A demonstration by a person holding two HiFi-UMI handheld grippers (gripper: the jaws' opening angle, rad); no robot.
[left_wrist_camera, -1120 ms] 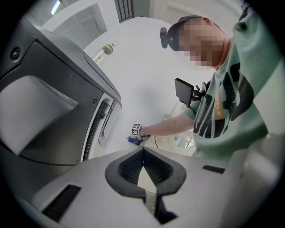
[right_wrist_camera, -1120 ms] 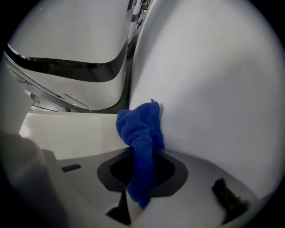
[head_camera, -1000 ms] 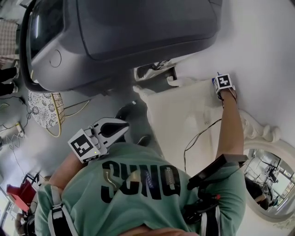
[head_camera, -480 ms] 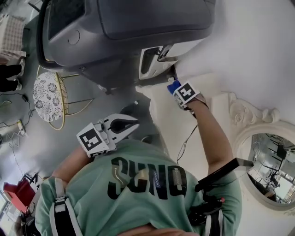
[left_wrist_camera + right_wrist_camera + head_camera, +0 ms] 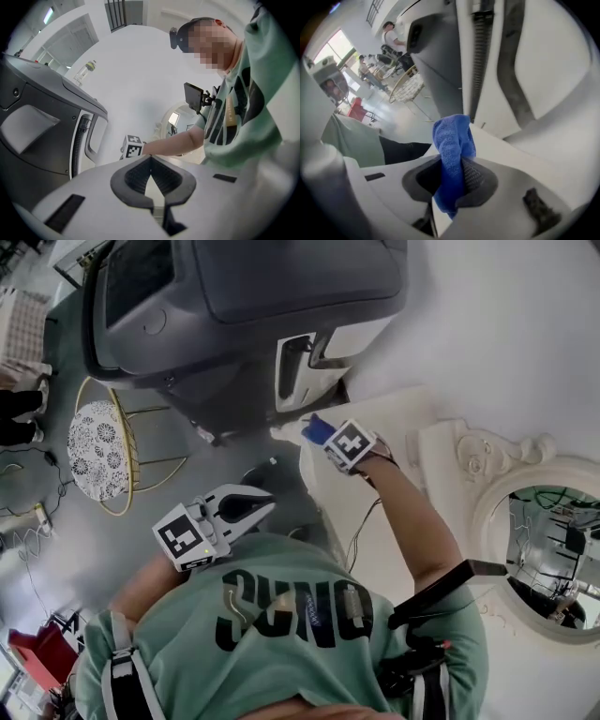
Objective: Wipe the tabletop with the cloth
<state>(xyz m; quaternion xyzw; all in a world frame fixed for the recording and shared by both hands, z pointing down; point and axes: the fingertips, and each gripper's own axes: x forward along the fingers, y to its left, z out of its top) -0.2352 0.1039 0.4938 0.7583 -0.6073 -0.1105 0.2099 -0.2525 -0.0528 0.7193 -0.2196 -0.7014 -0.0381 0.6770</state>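
The pale cream tabletop [image 5: 412,418] runs away from the person, whose right arm reaches out over it. At its far corner the right gripper [image 5: 330,438] has its jaws clamped on the blue cloth [image 5: 315,428]. In the right gripper view the cloth [image 5: 452,140] runs up through the ribbed pads and bunches out past the tips, with a short tail hanging below them. It sits right at the table's edge, though I can't tell whether it presses on the surface. The left gripper [image 5: 262,502] is held close in front of the person's green shirt, off the table, its jaws [image 5: 150,159] closed tip to tip with nothing between them.

A big dark grey machine [image 5: 244,306] looms just beyond that corner, its light panel and ribbed hose close to the cloth. An ornate white-framed mirror [image 5: 553,559] lies along the table's right side. A round patterned seat with a gold wire frame [image 5: 98,448] stands on the floor to the left, well apart. A thin black cable [image 5: 361,531] trails across the tabletop under the right arm
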